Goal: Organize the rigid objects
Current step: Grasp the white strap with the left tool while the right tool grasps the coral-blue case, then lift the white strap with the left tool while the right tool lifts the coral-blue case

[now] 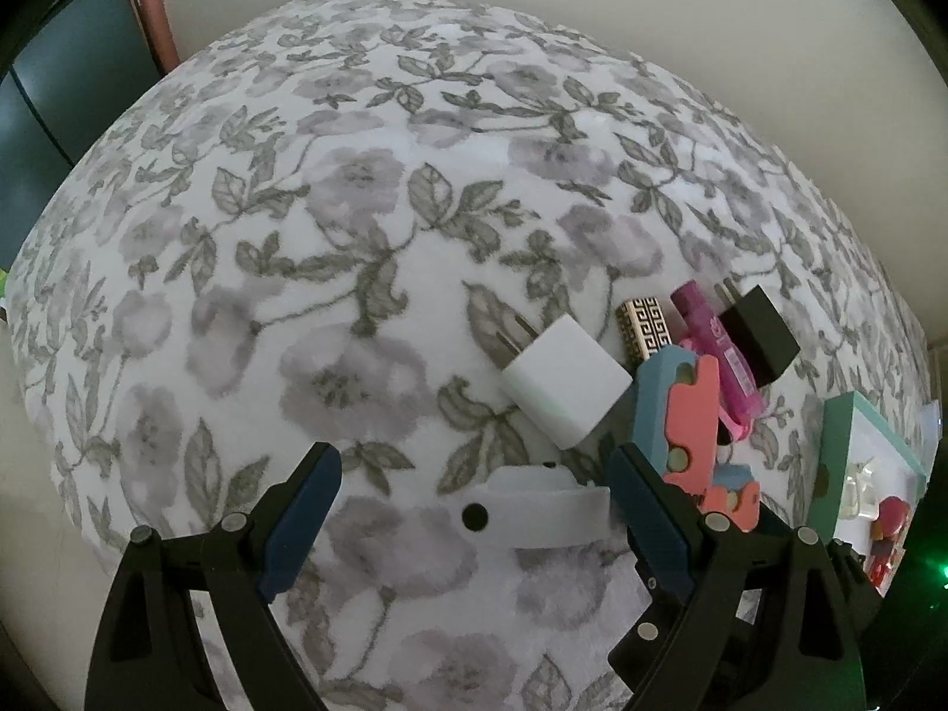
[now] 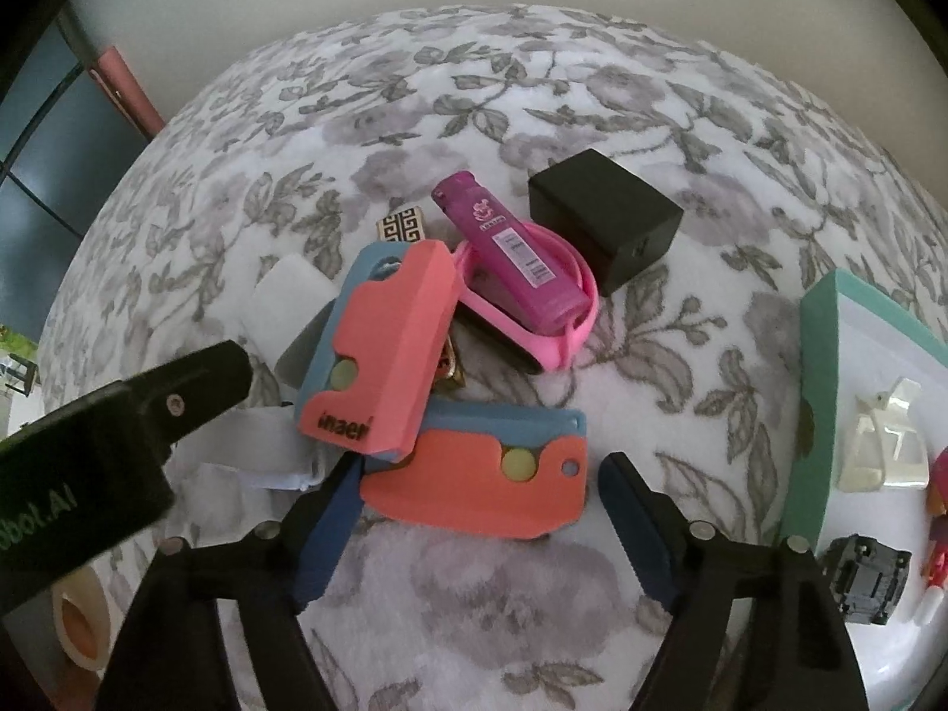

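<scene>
A pile of small objects lies on the floral cloth [image 1: 355, 237]: a white charger [image 1: 563, 385], a black charger [image 2: 604, 219], a purple bottle [image 2: 515, 249] in a pink strap, a gold-patterned piece [image 1: 643, 326] and two coral-and-blue cards. One card [image 2: 385, 355] leans tilted on the pile. The other card [image 2: 474, 486] lies flat between the fingers of my right gripper [image 2: 483, 465], whose jaws stand close on both sides, with a small gap at the right pad. My left gripper [image 1: 474, 453] is open over a flat white piece [image 1: 533, 509], left of the pile.
A teal-rimmed box [image 2: 817, 367] stands at the right and holds a white plastic part [image 2: 883, 450], a black part [image 2: 865, 580] and red bits. A tape roll [image 2: 77, 622] lies at the lower left. A pale wall runs behind the cloth.
</scene>
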A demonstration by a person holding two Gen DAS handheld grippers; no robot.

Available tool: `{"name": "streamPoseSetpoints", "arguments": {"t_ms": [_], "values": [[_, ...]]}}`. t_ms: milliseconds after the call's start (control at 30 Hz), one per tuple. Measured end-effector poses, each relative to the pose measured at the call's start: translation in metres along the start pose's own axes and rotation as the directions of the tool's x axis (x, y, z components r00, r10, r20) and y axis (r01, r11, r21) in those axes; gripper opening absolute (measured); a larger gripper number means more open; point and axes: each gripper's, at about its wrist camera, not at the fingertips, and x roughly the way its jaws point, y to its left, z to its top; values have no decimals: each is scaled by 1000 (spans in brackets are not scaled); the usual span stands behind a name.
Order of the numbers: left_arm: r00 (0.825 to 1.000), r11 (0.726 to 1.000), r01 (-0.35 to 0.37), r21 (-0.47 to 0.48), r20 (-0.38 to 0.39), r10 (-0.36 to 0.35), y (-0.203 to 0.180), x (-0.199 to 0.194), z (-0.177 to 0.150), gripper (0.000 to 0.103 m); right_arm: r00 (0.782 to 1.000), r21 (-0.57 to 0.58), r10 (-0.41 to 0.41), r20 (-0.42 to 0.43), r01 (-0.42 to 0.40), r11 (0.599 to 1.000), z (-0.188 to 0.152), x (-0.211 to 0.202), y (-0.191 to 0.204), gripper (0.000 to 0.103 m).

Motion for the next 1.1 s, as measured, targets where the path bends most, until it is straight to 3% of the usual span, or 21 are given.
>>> {"name": "streamPoseSetpoints", "arguments": {"t_ms": [233,633,700,767,900,1100], "values": [[1000,1000,9,24,-16,-8,-7,4,-4,92,1000,6,-4,-13,4,1000,-8,-7,-7,75],[999,999,7,44,-42,-5,-12,14,-12,92,999,16,-8,-36,8,1000,-21,-19,-24,74],[999,999,8,49,-38,-6,-12,13,-12,89,999,13,-12,-38,13,1000,-22,-21,-24,74],[999,999,12,49,-36,-10,-12,13,-12,75,999,3,-26,-40,26,1000,-24,-22,-22,75],[998,997,43,66,-42,-40,-15,14,-13,62,997,-35,-61,-43,59,998,-26,-21,-15,74],[998,996,44,76,-44,-41,-17,15,-11,60,996,-50,-77,-39,75,996,-29,-22,-12,75]]}}
